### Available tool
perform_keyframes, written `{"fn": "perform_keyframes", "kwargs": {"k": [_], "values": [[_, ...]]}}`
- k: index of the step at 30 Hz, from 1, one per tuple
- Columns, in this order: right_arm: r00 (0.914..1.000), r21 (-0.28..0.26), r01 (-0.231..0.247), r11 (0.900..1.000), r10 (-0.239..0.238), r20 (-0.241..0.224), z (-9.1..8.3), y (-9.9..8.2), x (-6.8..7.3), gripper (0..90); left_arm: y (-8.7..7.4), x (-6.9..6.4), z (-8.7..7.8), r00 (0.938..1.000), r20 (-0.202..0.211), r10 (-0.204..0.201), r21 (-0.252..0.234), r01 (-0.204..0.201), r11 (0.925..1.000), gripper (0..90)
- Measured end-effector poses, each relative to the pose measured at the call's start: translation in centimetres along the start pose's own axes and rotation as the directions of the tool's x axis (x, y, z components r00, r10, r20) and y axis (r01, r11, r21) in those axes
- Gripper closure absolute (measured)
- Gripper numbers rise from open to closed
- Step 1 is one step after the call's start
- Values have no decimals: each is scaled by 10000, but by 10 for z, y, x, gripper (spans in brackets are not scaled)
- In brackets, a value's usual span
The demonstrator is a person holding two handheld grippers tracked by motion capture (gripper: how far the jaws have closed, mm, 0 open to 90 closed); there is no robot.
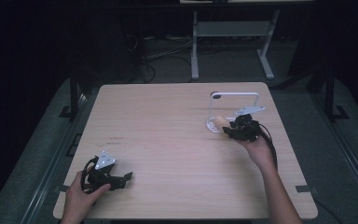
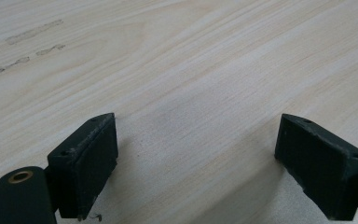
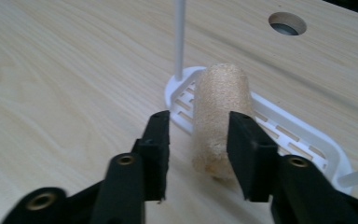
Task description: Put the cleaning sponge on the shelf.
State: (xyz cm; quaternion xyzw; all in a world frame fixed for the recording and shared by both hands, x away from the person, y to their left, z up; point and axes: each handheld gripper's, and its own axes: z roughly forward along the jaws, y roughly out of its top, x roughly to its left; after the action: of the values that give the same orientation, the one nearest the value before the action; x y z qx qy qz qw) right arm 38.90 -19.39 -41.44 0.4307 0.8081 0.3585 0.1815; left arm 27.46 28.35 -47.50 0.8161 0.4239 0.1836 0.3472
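table (image 3: 51, 70) pale matt wood grain; rack (image 3: 303, 135) smooth white plastic; roll (image 3: 219, 112) rough, grainy tan; jaws matt black.

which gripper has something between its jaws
The right gripper: a tan sponge-like roll sits between its jaws by the white rack. The left gripper stands open over bare table.

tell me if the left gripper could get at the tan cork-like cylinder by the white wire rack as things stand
Probably not easily: the left gripper sits far across the table, and the right gripper already brackets the tan cork-like cylinder at the white wire rack.
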Motion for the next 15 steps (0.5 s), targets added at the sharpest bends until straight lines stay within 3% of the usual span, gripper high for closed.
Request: {"fn": "perform_keyframes", "kwargs": {"k": [9, 15], "values": [[9992, 182, 175, 9997, -168, -370, 1, -5, 12, 863, 0, 0, 0, 10000, -8, 28, -2, -28, 10000, 126], [9971, 522, 377, 9979, -341, -676, 11, -11, 19, 896, 0, 0, 0, 10000, -5, 4, 7, -4, 10000, 126]]}}
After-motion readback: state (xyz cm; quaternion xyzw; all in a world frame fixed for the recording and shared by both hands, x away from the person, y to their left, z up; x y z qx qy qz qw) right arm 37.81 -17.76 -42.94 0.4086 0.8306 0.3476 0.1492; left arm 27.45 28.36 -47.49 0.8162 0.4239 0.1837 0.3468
